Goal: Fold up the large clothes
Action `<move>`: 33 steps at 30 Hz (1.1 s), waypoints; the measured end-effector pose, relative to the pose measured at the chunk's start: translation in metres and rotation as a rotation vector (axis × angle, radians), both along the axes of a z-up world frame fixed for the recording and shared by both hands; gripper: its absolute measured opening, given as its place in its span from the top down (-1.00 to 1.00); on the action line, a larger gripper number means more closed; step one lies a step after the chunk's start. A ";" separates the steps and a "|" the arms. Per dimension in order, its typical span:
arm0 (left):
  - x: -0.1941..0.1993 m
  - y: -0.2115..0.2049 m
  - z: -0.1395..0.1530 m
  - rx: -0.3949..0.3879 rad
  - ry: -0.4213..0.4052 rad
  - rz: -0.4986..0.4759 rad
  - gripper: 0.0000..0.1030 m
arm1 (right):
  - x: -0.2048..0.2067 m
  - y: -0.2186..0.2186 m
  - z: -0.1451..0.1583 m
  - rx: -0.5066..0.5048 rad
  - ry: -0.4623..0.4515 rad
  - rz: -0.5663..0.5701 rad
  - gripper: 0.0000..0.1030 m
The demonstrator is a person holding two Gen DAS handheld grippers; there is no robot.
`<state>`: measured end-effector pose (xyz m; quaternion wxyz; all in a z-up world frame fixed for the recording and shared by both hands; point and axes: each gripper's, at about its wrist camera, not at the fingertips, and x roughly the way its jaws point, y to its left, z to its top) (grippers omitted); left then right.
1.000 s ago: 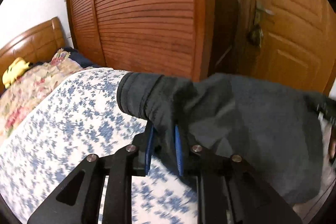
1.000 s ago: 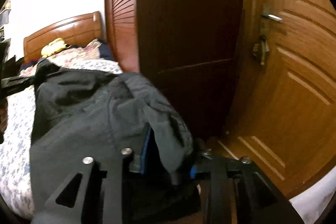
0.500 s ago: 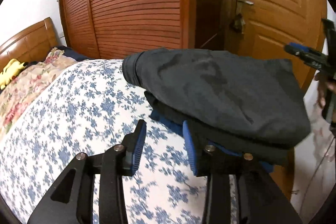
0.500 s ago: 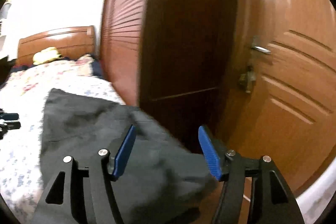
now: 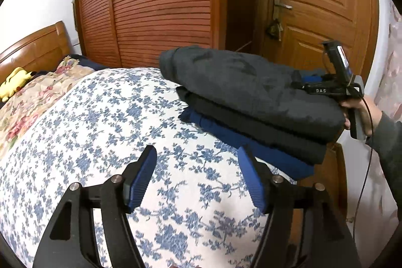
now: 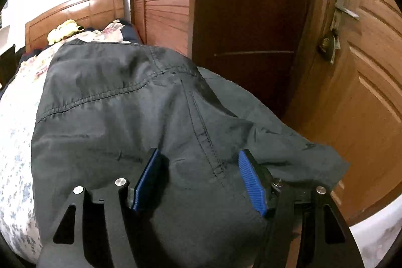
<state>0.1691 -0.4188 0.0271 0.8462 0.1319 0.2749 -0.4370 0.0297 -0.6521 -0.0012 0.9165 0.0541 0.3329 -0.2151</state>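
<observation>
Folded grey trousers [image 5: 251,87] top a stack at the bed's corner, both grippers released.

Largest first: the floral bedspread [image 5: 100,132] fills the left wrist view's lower left, and the clothes stack sits in its right half, long axis running from upper centre down to the right edge, over a black garment [image 5: 263,135] and a blue one [image 5: 251,150]. The left gripper [image 5: 197,177], jaws just opened with only bedspread between them, lies below and left of the stack, apart from it. The right gripper [image 6: 198,177] is nearer: its jaws, also just opened, straddle the trousers' seam in the lower centre, pads seemingly not pressing, though shadow hides possible contact.
</observation>
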 end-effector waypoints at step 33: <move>0.013 0.201 -0.049 -0.030 0.013 0.341 -0.51 | 0.065 0.315 -0.005 -0.019 -0.188 0.410 -0.39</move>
